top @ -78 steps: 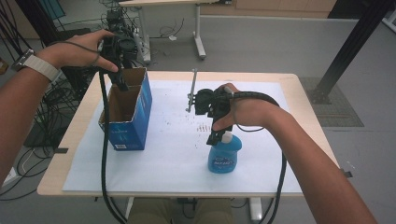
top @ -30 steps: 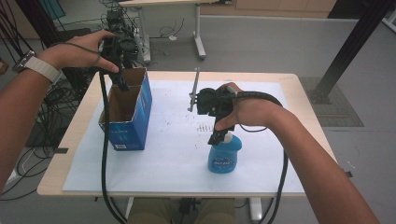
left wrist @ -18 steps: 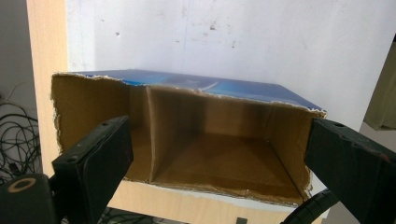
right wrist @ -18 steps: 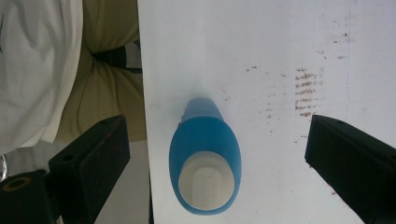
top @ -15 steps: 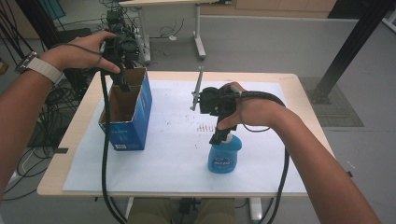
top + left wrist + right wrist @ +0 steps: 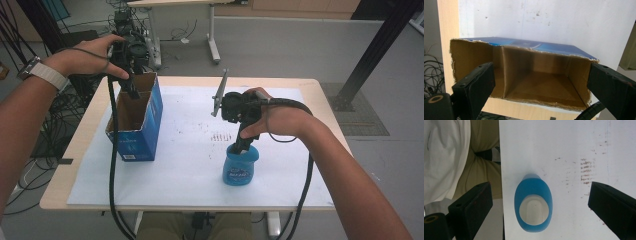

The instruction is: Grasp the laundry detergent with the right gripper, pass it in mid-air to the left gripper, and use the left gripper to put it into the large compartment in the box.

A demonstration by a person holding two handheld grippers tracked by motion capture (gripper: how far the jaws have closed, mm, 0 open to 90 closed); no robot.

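Early stage, by the look of it: nothing lifted, nothing inside the box, everything left to do. Blue bottle upright near the front of the white-covered surface, to the person's right of centre, well apart from the box. Long axis vertical, white cap facing straight up; from above, an oval outline, its longer width running roughly front to back across the surface, as far as the right gripper view can be read. Right claw poised directly over the cap, jaws wide apart and flanking the bottle on either side with clear gaps, no contact visible. Left claw at the far rim of the cardboard box, jaws likewise spread, bracketing the open mouth without gripping it; whether touching the rim, hard to tell. Box standing at the left of the surface, opening upward, interior bare and brown, blue printing on the outer wall. Remaining, judging from this layout: closing on the bottle, lifting, carrying across, lowering into the box.
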